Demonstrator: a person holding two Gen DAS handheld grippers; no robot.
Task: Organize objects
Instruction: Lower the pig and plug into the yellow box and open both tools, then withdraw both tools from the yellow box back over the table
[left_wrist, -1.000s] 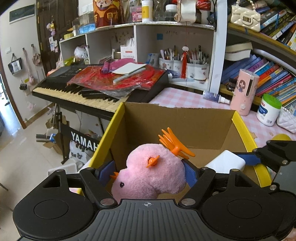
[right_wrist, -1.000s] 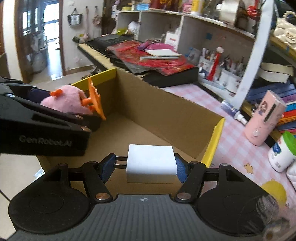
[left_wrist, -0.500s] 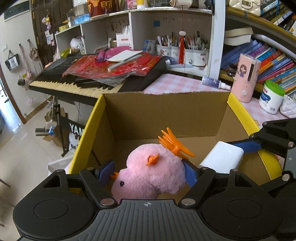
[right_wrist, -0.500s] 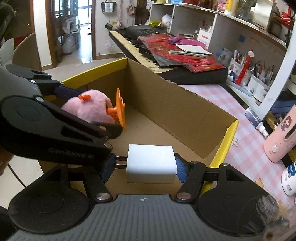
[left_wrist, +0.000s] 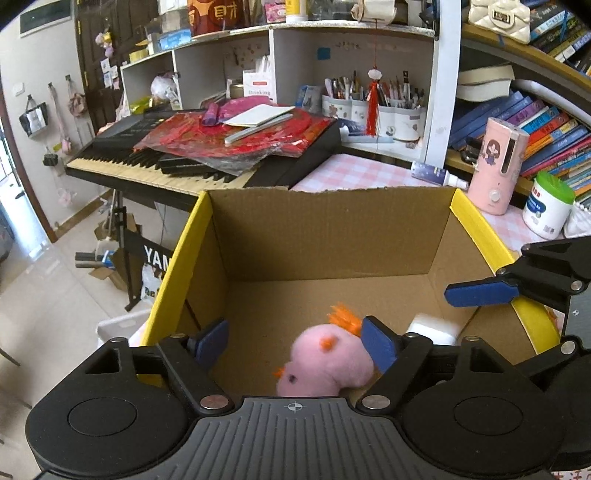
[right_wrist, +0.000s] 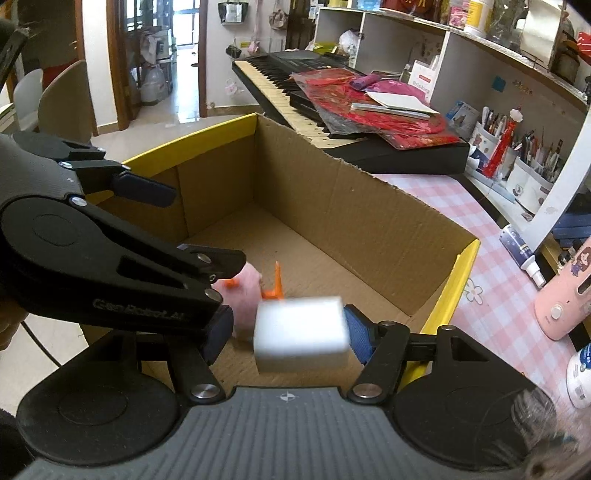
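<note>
A cardboard box with yellow rims (left_wrist: 325, 243) stands open on the pink checked table; it also shows in the right wrist view (right_wrist: 369, 206). My left gripper (left_wrist: 295, 341) is open over the box's near end. The pink plush toy with orange crest (left_wrist: 325, 365) is blurred, loose between the fingers, low in the box; it also shows in the right wrist view (right_wrist: 243, 291). My right gripper (right_wrist: 284, 334) is open; the white foam block (right_wrist: 301, 338) is blurred, loose between its fingers. The block also shows in the left wrist view (left_wrist: 432, 328).
A keyboard piano (left_wrist: 192, 162) with red papers stands beyond the box. A pink dispenser (left_wrist: 498, 170), a white jar with green lid (left_wrist: 548, 206) and a small spray bottle (left_wrist: 437, 173) stand on the table to the right. Shelves with books and pen cups line the back.
Both grippers opened over the box. The plush toy left my left fingers and dropped toward the box floor. The white block came free of my right fingers and is falling.
</note>
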